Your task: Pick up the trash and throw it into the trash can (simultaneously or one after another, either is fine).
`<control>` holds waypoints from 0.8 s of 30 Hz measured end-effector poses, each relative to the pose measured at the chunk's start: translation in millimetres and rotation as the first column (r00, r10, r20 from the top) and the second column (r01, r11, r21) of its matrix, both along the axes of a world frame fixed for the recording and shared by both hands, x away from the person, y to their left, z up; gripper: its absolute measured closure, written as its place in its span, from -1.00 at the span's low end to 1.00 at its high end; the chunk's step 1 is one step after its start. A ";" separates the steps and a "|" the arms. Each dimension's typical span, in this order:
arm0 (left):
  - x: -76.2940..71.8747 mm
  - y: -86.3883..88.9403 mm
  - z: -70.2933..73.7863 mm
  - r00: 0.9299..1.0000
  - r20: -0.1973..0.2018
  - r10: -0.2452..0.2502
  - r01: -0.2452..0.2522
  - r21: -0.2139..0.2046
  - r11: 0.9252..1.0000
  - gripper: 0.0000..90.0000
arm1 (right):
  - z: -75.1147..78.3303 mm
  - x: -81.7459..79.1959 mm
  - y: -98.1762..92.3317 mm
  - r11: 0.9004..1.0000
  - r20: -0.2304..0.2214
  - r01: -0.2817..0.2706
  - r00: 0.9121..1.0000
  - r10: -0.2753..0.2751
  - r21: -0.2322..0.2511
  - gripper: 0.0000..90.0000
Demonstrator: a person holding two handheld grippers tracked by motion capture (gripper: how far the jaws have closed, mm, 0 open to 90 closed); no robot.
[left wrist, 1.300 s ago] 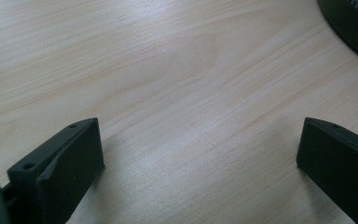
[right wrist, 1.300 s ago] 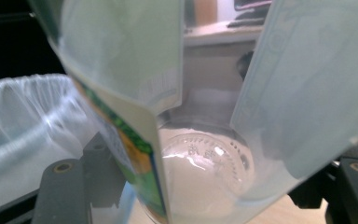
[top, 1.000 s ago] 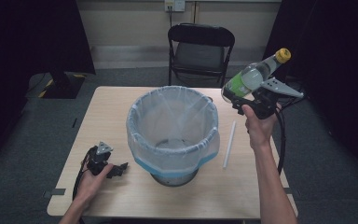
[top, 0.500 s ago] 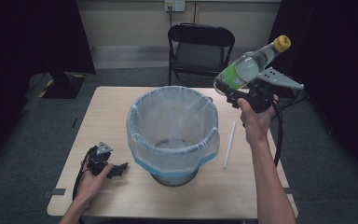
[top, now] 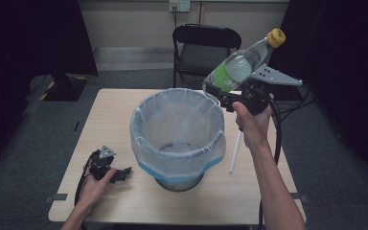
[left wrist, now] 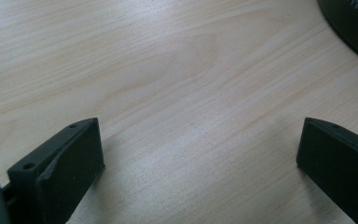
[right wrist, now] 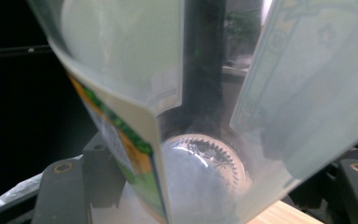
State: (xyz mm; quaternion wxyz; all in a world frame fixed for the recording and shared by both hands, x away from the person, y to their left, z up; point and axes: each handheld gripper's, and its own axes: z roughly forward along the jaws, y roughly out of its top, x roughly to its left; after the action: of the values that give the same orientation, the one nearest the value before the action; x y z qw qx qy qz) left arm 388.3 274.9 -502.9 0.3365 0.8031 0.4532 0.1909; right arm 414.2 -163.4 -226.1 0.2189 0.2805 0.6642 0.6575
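Your left gripper (top: 117,173) rests on the table (top: 105,115) near its front-left corner, just left of the bin's base. Its jaws stand wide apart over bare wood with nothing between them, as the left gripper view confirms. It has not moved over the last second.

At the centre of the table stands the lined bin (top: 178,136), apparently holding nothing. A white straw-like stick (top: 235,152) lies toward the right edge, untouched.

Your right gripper (top: 220,93) is clamped on the base end of a plastic bottle (top: 242,62), yellow cap up and away. Over the last second it has travelled leftward, bringing the bottle's base above the bin's far-right rim. In my judgement a drop into the bin is close, though the bottle remains held.
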 end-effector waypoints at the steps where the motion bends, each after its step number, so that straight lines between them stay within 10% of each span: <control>1: 0.0 0.0 0.1 1.000 0.000 0.001 -0.001 0.001 1.000 -1.00 | 1.0 -0.2 2.5 1.000 -0.004 -0.008 1.000 0.008 -0.007 -0.37; 24: 0.0 0.0 0.0 1.000 0.000 0.000 0.000 0.000 1.000 -1.00 | 1.9 9.5 51.2 0.974 -0.111 -0.207 0.974 0.196 -0.091 -0.38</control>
State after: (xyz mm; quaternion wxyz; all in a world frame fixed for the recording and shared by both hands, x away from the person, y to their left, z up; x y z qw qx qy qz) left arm 388.3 274.9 -502.9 0.3366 0.8031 0.4532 0.1907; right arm 423.6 -112.2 -224.2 0.1311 0.2332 0.7321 0.6265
